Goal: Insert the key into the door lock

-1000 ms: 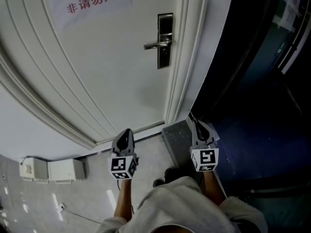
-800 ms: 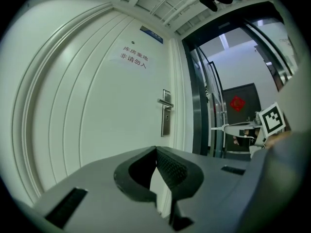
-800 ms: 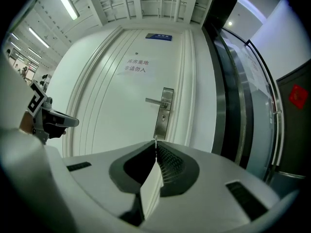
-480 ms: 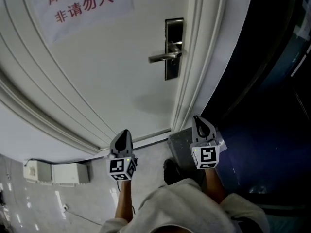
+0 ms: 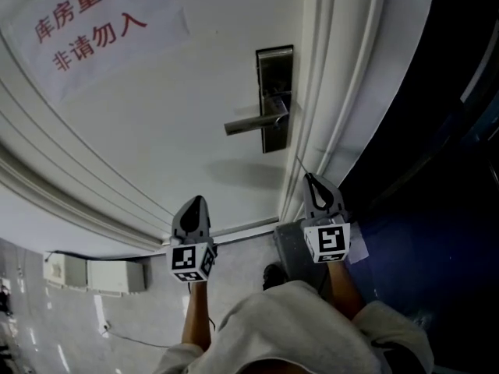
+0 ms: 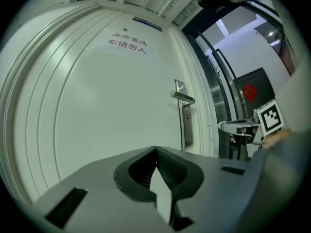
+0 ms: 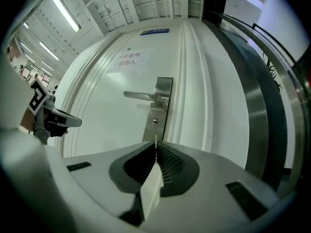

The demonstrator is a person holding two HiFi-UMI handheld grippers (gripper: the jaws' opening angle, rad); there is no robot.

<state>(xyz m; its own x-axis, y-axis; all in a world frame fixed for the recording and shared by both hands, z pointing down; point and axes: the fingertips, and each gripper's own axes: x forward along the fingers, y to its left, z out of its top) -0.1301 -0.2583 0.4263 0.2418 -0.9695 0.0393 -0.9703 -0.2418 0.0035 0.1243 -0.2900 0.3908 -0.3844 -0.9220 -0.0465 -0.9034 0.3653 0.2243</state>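
Closest in, both tools are up at waist height and pointing at the door (image 5: 179,131). The left gripper (image 6: 155,149) is clenched on nothing, its jaws pressed together with only bare door panel beyond them. The right gripper (image 7: 156,147) is clamped tight on the key (image 7: 155,139), whose thin metal tip pokes out just past the jaw tips. So the pickup is done and the key is in hand. Ahead of it there's open air: the key is well apart from the lock plate (image 7: 159,106), though its tip lines up just under the keyhole (image 7: 155,122), which sits below the lever handle (image 7: 140,96). By my read, that leaves the approach, the fine alignment and the push into the slot. Farther up the door hangs a sign (image 5: 90,26) with red characters.
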